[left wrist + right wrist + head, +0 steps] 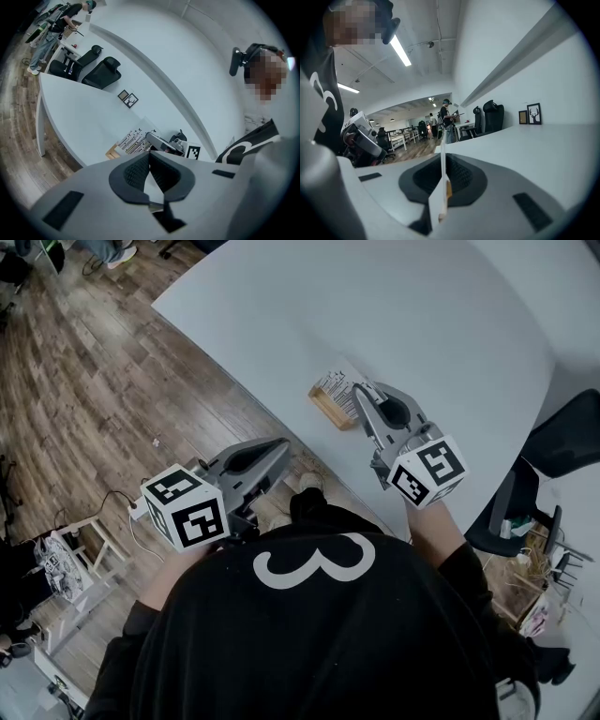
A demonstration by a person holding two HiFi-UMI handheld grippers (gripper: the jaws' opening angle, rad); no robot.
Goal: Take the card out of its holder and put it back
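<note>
A white card [336, 385] printed with black bars stands in a small wooden holder [330, 412] near the table's near edge. My right gripper [360, 392] reaches to the card's right edge. In the right gripper view the card [442, 173] shows edge-on, pinched between the shut jaws, with a sliver of the wooden holder [448, 189] beside it. My left gripper [279, 448] hangs off the table's edge over the floor, its jaws shut with nothing in them. From the left gripper view I see the card [131, 141], the holder [112, 152] and the right gripper [151, 137].
The white table [422, 324] curves away to the far side. A black office chair [562, 442] stands at its right end. Two small picture frames [128, 98] sit farther along the table, with black chairs [101, 72] behind. Wooden floor [84, 381] with cables lies to the left.
</note>
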